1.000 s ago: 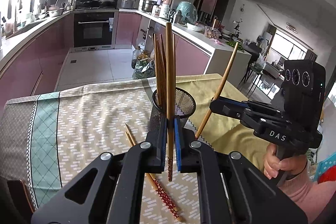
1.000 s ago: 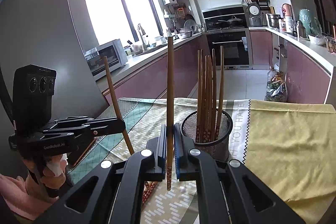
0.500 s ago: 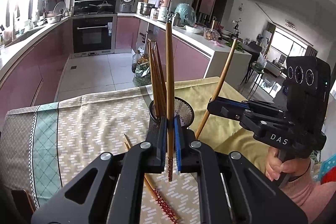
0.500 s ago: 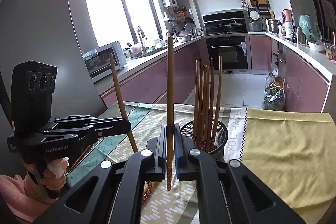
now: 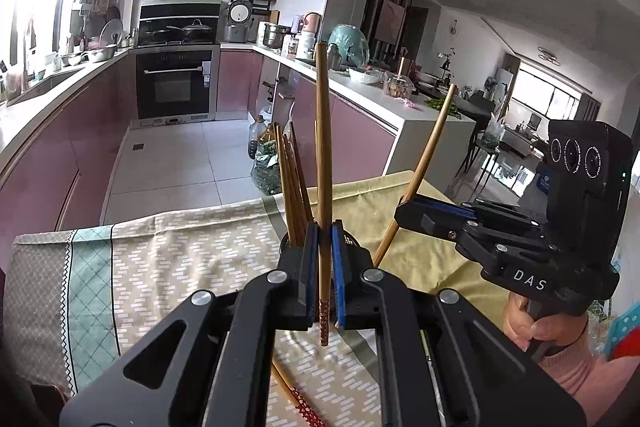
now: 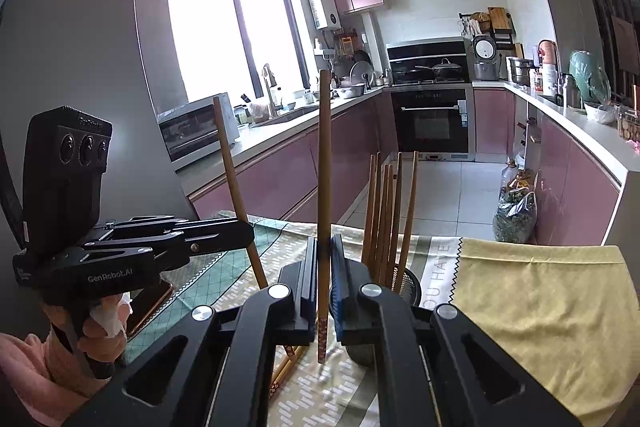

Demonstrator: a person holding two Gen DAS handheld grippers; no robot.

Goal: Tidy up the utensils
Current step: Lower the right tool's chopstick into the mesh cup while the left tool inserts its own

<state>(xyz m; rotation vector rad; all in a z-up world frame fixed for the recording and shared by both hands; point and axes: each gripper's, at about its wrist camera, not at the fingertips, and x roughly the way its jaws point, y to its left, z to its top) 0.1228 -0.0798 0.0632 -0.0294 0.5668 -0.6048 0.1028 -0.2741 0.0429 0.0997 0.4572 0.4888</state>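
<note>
While the person stands at the cloth-covered counter [image 6: 540,291], the left gripper [image 5: 323,263] is clamped tight on one wooden chopstick [image 5: 323,163], held upright with its patterned end hanging below the pads. Just past it, the black mesh holder [image 6: 408,285] stands on the patterned cloth with a bunch of chopsticks [image 6: 386,219] upright in it, leaning slightly. Beneath the left gripper a red-patterned chopstick [image 5: 302,403] lies flat on the cloth. To the right, the right gripper [image 6: 323,267] is likewise closed on a second chopstick [image 6: 324,163], upright in its own camera, tilted in the left one, close beside the holder.
</note>
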